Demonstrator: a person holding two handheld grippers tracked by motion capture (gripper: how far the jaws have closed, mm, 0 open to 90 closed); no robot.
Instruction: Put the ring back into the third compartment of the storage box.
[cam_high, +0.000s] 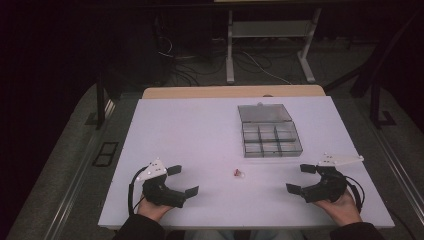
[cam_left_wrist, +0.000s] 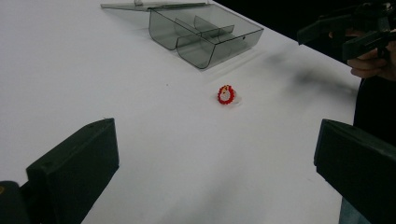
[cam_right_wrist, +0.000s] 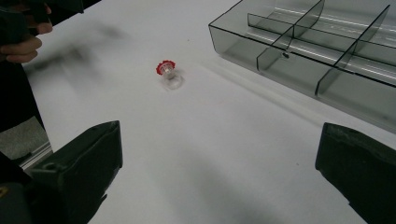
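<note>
Both grippers sit at the near edge of the white table (cam_high: 175, 130), one in each hand, jaws pointing inward toward each other.

Left gripper (cam_high: 182, 180): jaws spread wide, nothing between them. In the left gripper view the two black jaws frame bare tabletop, with the ring (cam_left_wrist: 225, 94) lying well ahead of them.

Right gripper (cam_high: 300, 178): same story, released, jaws wide apart and empty. In the right gripper view the ring (cam_right_wrist: 166, 71) lies ahead and left of the jaw gap.

The ring (cam_high: 238, 173) is a small thing with a red beaded top and a clear band, I think; it's too small in the high view to be sure of the band. It lies on the table roughly midway between the two grippers, touching neither.

Compartment box (cam_high: 271, 138): smoky clear plastic, six cells, lid (cam_high: 264, 113) flipped open flat behind it. It sits beyond the ring, toward the right side of the table, well apart from both grippers. Cells look empty from the right gripper view (cam_right_wrist: 327, 51).

Ring is outside the box, just short of its near wall.
</note>
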